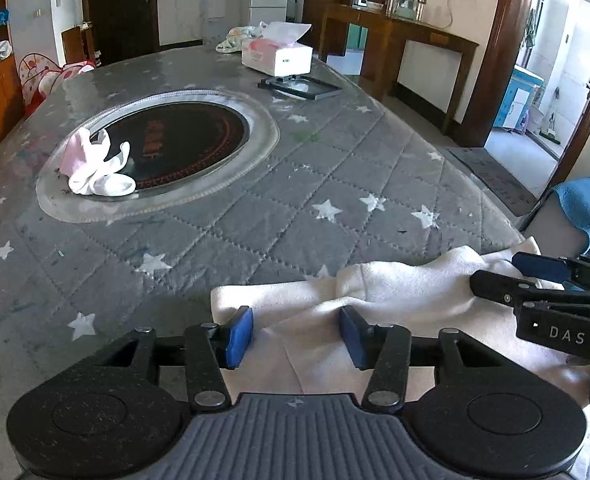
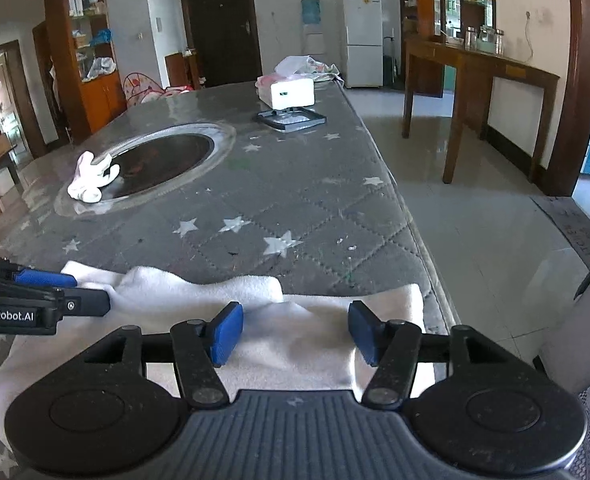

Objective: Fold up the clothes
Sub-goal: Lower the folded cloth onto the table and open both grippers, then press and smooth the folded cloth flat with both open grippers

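A white garment (image 1: 399, 292) lies rumpled at the near edge of the grey star-quilted table (image 1: 279, 200), with a raised fold across its middle. My left gripper (image 1: 297, 336) hovers open over its left part, blue pads apart with cloth below them. My right gripper (image 2: 295, 332) is open too, over the garment's (image 2: 295, 320) right part near the table's right edge. Each gripper shows in the other's view: the right one (image 1: 511, 272) from the right side, the left one (image 2: 71, 290) from the left, both resting at the cloth.
A small pink and white garment (image 1: 99, 164) lies on the round glass-rimmed black inset (image 1: 167, 140) at the table's centre. At the far end are a tissue box (image 1: 277, 56), a black tray (image 1: 299, 86) and a bag. A blue-draped chair (image 1: 587, 208) stands at the right.
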